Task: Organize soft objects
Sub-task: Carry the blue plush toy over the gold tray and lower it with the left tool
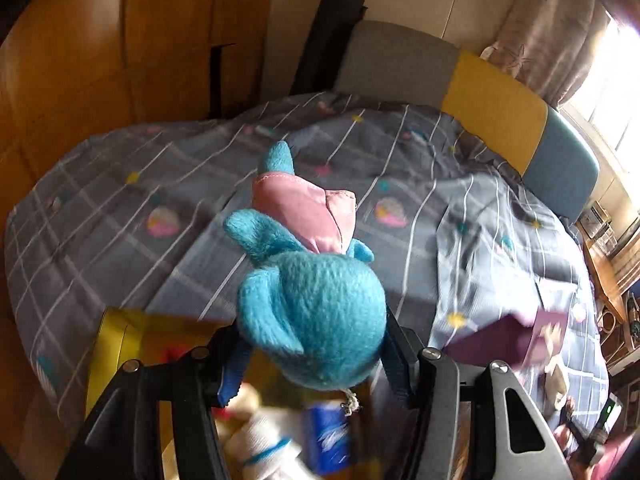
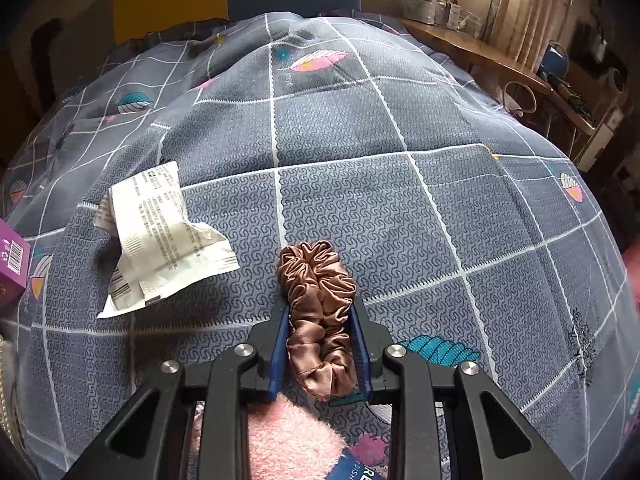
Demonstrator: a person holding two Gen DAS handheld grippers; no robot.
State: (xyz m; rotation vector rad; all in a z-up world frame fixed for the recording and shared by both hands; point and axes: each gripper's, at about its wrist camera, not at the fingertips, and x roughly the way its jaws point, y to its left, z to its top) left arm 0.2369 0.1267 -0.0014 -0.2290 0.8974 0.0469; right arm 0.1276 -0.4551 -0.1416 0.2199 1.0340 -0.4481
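The right hand-held gripper (image 2: 322,344) has its two blue-padded jaws pressed on a brown satin scrunchie (image 2: 320,312), which lies on the grey checked bed cover (image 2: 400,200) directly between the fingers, with its far half coming out past the fingertips. Just below this gripper, nearest to the camera, a fluffy pink cloth (image 2: 288,436) shows, and farther to the left of the gripper a crumpled white packet (image 2: 160,240) and the corner of a purple box (image 2: 12,264) rest on the cover. The scrunchie looks very light and soft, and I judge that its smooth fabric may slip, so a hold across the bunched middle, as now, seems the safest. The left hand-held gripper (image 1: 316,364) is clamped on the round head of a blue plush toy (image 1: 312,280) in a pink dress; the body hangs forward, away from the gripper, above the bed. Under this gripper a yellow box (image 1: 116,344) holds some things already, among them something white and something blue, too blurred to name. The toy is also light and squashy; the head gives a full, firm place to grip, while the thin limbs would probably bend and pull loose. Beyond the toy the bed runs to a grey, yellow and blue headboard (image 1: 492,108).
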